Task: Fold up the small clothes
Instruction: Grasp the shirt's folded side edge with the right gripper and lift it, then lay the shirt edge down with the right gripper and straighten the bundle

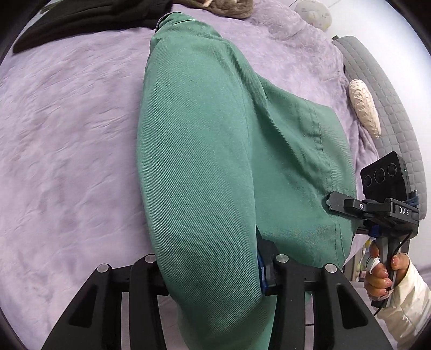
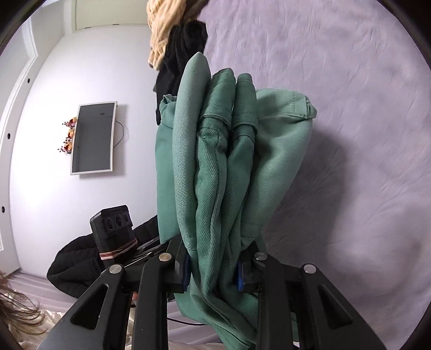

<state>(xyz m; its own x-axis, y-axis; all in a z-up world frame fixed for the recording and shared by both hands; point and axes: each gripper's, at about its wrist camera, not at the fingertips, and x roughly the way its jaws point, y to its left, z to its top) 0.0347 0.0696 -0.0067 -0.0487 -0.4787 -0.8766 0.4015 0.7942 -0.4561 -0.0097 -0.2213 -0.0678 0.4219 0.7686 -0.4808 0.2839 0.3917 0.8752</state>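
— The left gripper point(image 1: 215, 272) was clamped on the green garment point(image 1: 204, 150), a thick fold bulging between its jaws, and the right gripper point(image 2: 214, 272) was pinching a bunched stack of the same cloth's layers.

— Where was the garment, then?

— Lifted over the lilac bedspread point(image 1: 67, 140), stretched between the two grippers, its far end trailing towards the bed's top edge.

— Anything else on the bed?

— A black garment point(image 1: 80, 21) lay along the far edge, with a grey-brown furry piece point(image 1: 231, 6) beside it. A cream knitted item point(image 1: 365, 107) rested at the right edge, against the grey quilted mattress border point(image 1: 382, 88).

— And the person?

— A hand point(image 1: 382, 274) in a cream sleeve gripped the right handle.
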